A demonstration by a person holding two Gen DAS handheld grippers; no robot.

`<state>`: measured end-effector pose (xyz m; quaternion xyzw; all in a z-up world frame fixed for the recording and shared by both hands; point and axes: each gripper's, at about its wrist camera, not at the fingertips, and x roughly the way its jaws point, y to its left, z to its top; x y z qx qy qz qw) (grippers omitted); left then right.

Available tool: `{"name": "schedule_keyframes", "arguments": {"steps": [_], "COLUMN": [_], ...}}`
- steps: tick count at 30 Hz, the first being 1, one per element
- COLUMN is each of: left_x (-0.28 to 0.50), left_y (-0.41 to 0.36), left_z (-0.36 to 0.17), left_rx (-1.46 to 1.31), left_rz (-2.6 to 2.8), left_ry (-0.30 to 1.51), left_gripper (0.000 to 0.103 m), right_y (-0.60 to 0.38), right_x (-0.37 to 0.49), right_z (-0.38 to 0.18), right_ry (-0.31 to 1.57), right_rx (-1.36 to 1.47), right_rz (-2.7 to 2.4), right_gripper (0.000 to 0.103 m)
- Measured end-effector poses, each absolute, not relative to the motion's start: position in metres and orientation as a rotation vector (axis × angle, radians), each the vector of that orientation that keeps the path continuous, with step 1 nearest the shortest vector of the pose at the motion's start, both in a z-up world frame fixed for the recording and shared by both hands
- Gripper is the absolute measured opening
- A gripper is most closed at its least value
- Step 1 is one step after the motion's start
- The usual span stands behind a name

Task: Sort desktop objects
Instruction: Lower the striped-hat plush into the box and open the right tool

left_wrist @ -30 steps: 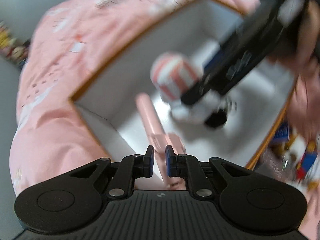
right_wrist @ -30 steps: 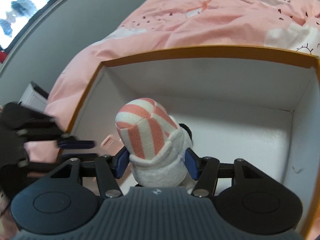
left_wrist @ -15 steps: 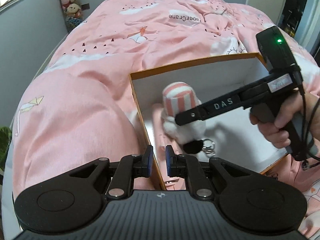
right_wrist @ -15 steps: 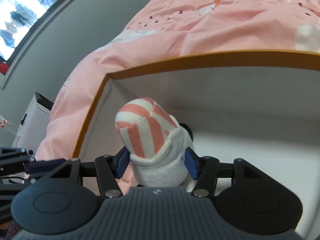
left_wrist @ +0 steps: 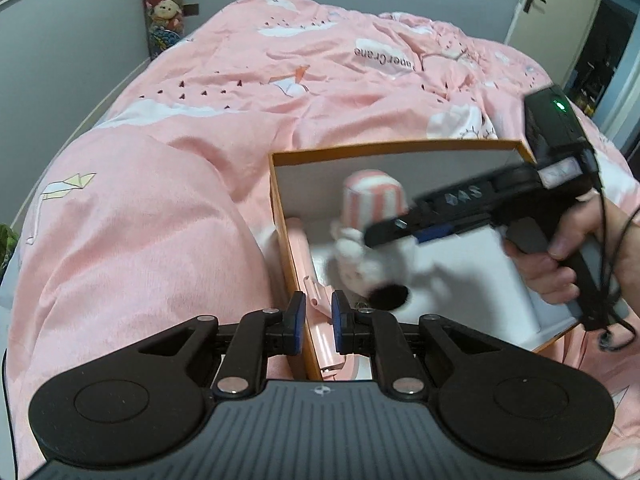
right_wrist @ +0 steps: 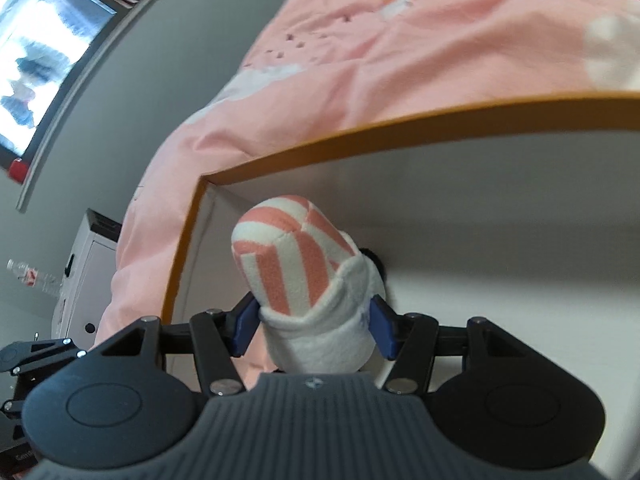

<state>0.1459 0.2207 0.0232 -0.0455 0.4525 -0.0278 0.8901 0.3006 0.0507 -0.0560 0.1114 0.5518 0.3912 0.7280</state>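
An orange-rimmed box [left_wrist: 392,147] with a white inside lies on the pink bed. My right gripper [right_wrist: 314,322] is shut on a white plush toy with a pink-striped hat [right_wrist: 296,272] and holds it above the box floor; the toy [left_wrist: 370,216] also shows in the left wrist view. A pink stick-shaped object [left_wrist: 306,260] lies inside the box along its left wall. My left gripper [left_wrist: 318,322] hangs above the box's near left corner, jaws nearly closed with a narrow gap and nothing between them.
The pink duvet [left_wrist: 160,200] covers the bed around the box. Plush toys [left_wrist: 162,4] hang on the far wall. A white cabinet [right_wrist: 84,276] and a screen [right_wrist: 44,48] stand beside the bed. A door [left_wrist: 560,8] is at the far right.
My left gripper has pulled back out of the box and up, leaving the pink stick inside. My right gripper has kept the plush toy over the box.
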Motion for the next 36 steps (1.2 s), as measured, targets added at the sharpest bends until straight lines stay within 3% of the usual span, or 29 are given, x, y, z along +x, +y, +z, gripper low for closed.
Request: {"name": "schedule_keyframes", "arguments": {"steps": [11,16,21,25,30,36], "left_x": [0.128,0.124,0.121,0.117,0.110,0.102], "left_y": [0.211,0.209,0.205,0.203,0.206,0.208], "left_z": [0.029,0.028,0.024,0.023,0.023,0.025], "left_rx": [-0.139,-0.165,-0.175,-0.178,-0.216,-0.246], "left_rz": [-0.009,0.016,0.042,0.061,0.073,0.076], "left_ry": [0.919,0.910,0.909,0.898,0.882,0.869], "left_gripper": [0.014,0.014,0.015,0.015,0.015,0.015], "right_y": [0.031,0.040,0.050,0.052,0.047,0.026], "right_x": [0.283,0.280,0.271,0.253,0.228,0.223], "right_z": [-0.072,-0.091,-0.085,-0.061,-0.043,-0.034], "right_ry": [1.550,1.602,1.542,1.349,1.184,1.201], "right_rx": [0.355,0.409,0.323,0.144,0.043,0.095], "right_rz": [0.858,0.856,0.883,0.865,0.830,0.769], "right_gripper": [0.061,0.063,0.071,0.077,0.074,0.071]}}
